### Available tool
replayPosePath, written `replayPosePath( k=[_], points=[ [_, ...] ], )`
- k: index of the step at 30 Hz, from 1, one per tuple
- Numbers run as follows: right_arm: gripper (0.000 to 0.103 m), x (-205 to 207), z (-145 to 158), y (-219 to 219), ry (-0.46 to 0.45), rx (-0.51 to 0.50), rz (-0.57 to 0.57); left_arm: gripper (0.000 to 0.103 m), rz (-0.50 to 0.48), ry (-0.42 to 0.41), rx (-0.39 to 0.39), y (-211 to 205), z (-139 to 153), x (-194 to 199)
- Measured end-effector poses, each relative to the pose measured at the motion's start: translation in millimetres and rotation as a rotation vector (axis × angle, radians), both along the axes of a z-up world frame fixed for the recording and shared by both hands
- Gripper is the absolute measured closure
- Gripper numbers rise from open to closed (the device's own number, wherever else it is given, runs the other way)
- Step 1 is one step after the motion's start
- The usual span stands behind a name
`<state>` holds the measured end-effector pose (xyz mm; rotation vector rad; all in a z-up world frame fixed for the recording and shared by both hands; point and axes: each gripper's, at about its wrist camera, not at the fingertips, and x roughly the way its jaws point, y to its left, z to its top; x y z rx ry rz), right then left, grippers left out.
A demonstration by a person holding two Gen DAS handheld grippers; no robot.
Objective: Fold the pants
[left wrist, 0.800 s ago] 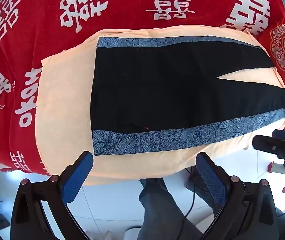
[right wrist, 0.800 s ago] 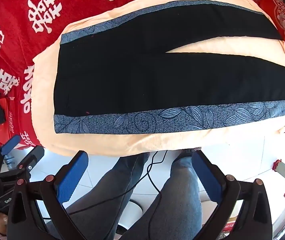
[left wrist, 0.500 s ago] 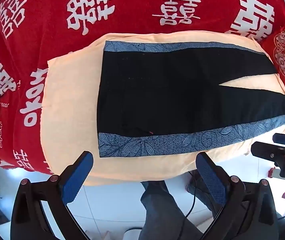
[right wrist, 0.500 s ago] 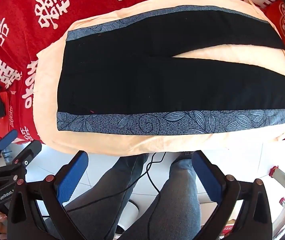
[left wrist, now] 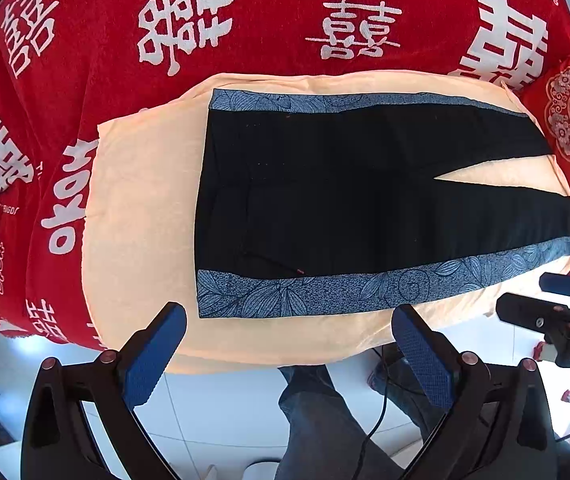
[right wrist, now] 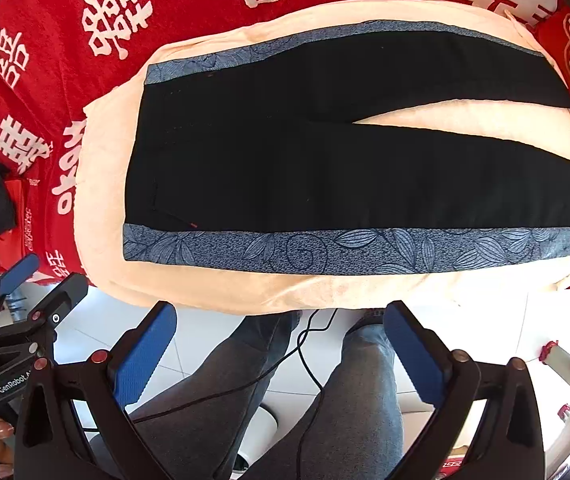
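Nearest, lower frame: our left gripper [left wrist: 289, 344] with blue pads spread wide, nothing between them; our right gripper [right wrist: 281, 340] likewise gaping and empty. Both hover off the table's near edge, above the tiled floor [left wrist: 225, 400] and the holder's grey-trousered legs [right wrist: 357, 380], with a thin black cable [right wrist: 305, 356] trailing between the knees.

Middle of frame: peach cloth [left wrist: 145, 200], spread as a working surface, its near hem hanging over the table edge.

On the cloth, centre: pants [left wrist: 345, 200], black with blue-grey leaf-patterned side bands. They lie flat and fully open, waistband toward the left of the frame, the two legs running right with a narrow wedge of peach cloth showing between them. Neither gripper touches them.

Farthest, upper frame: red tablecloth [left wrist: 265, 0] printed with white characters, beneath the peach cloth.

Progress, as we judge it: laying-out done, no fold made. Remaining: bring one leg over the other, then fold along the length.
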<state>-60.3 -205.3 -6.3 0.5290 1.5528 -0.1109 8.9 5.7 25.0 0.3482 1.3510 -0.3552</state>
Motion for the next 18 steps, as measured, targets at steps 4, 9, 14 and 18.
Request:
replayPosePath(
  k=[4,9,14,18],
  points=[
    [0.000,0.0,0.2,4.6,0.014,-0.011,0.020,0.000,-0.015,-0.017,0.015,-3.2,1.7,-2.3],
    [0.000,-1.7,0.0,1.2,0.028,-0.029,0.005,0.000,-0.018,-0.024,0.025,-4.7,2.3,-3.8],
    [0.000,-3.9,-0.1,-0.5,0.031,-0.035,-0.005,0.000,-0.009,-0.028,0.027,-2.7,3.2,-3.2],
    [0.000,-3.4,0.8,-0.6,0.027,-0.039,-0.001,0.000,-0.007,-0.035,0.029,-2.8,4.5,-3.7]
  ],
)
